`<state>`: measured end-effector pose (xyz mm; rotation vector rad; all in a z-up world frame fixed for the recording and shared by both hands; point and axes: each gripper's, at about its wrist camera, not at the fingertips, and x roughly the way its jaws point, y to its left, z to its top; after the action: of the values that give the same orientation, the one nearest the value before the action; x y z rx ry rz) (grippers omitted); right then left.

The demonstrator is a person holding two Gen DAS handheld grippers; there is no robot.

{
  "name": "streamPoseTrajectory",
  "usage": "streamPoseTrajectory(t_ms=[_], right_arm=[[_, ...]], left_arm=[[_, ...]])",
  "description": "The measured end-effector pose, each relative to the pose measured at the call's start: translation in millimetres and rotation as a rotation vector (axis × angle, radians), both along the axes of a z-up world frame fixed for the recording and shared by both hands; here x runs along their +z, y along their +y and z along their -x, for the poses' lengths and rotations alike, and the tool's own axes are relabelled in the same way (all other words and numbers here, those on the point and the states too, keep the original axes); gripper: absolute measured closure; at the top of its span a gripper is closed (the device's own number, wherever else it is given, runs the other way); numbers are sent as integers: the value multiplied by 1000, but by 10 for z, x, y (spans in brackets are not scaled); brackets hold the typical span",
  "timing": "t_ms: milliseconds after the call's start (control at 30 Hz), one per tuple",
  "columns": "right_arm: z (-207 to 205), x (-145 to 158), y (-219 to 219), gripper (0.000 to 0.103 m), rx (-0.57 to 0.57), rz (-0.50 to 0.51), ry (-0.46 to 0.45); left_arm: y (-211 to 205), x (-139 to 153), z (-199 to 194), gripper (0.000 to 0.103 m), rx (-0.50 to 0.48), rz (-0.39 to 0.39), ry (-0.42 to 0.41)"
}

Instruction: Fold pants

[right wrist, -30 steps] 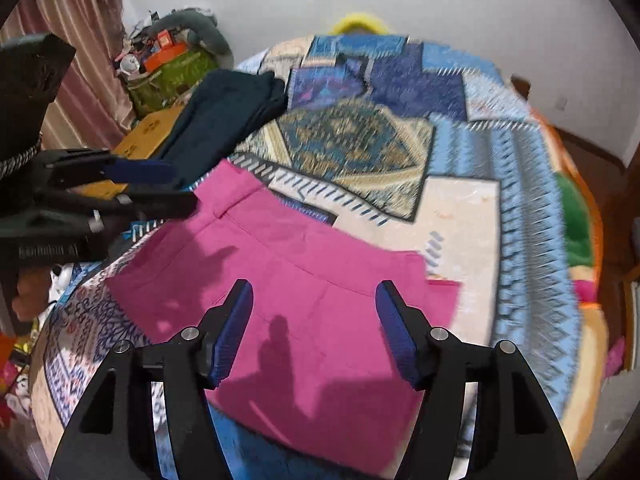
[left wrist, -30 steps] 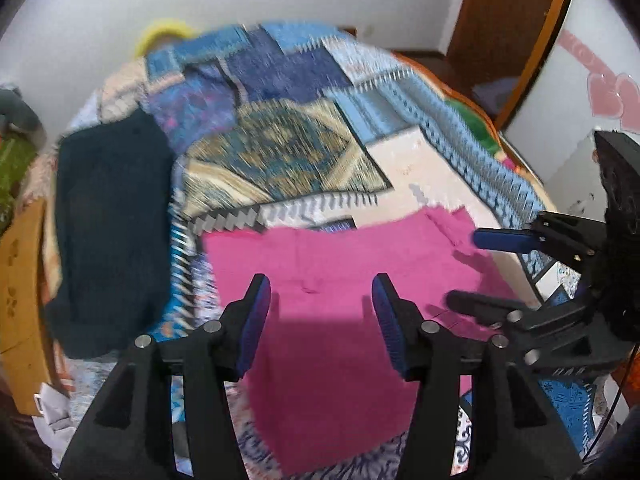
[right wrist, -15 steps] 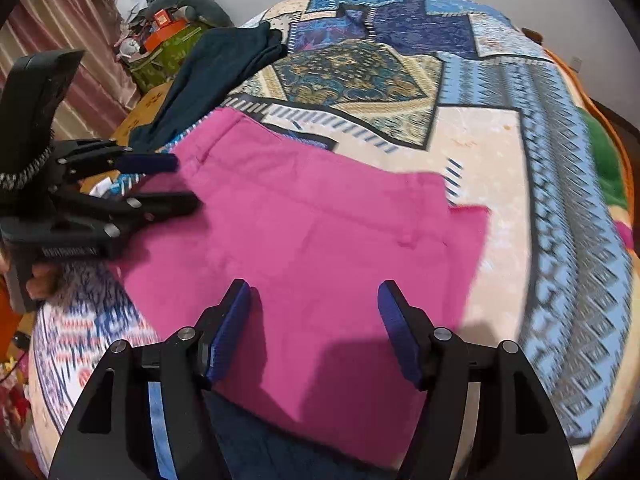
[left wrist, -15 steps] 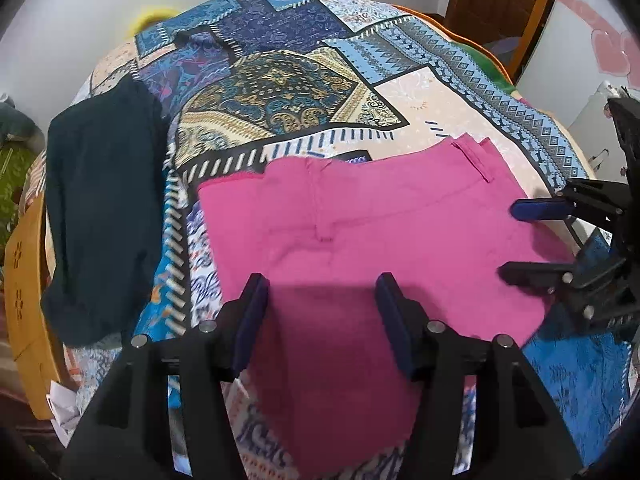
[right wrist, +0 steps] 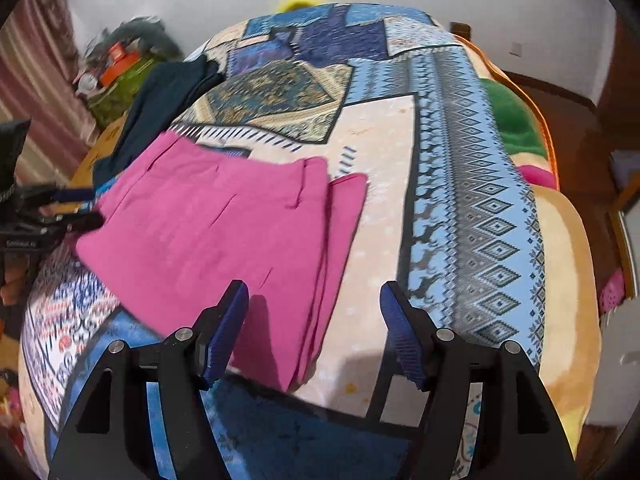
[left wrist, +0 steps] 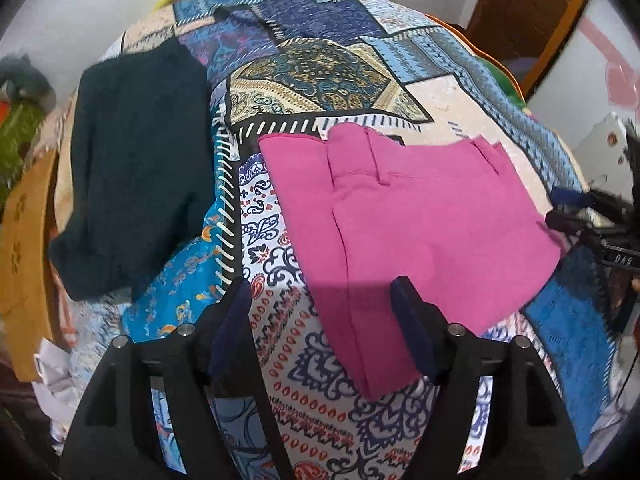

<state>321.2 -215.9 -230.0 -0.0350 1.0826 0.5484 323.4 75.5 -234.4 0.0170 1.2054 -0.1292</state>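
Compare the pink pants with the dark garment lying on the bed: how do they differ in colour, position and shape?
The pink pants are bright magenta; the dark garment is near-black teal. The pink pants lie folded into a compact block, with stacked layers at one edge, in front of both hand-held grippers; the dark garment lies to their left, near the bed's left edge, as a longer strip. Both rest flat on the patterned bedspread, and neither is gripped.

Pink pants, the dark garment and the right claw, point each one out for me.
pink pants (left wrist: pixel 420 216), left wrist view, flat middle of the top layer.
dark garment (left wrist: pixel 136 176), left wrist view, centre of the fabric.
right claw (right wrist: pixel 314 304), right wrist view, midway between its open fingertips.
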Motion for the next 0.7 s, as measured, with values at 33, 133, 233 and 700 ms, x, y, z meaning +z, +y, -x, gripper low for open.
streamPoseTrajectory(t_ms=[33, 133, 233, 700], right_arm=[[-26, -7, -7, 39, -9, -9, 8], [-146, -80, 19, 39, -33, -26, 41], [-197, -126, 54, 39, -32, -21, 45], [-384, -310, 338, 57, -21, -31, 80]], left_arm=[[21, -6, -37, 31, 14, 26, 5], [44, -42, -152, 31, 46, 83, 27], [28, -101, -272, 31, 66, 108, 46], [-61, -212, -425, 59, 49, 142, 28]])
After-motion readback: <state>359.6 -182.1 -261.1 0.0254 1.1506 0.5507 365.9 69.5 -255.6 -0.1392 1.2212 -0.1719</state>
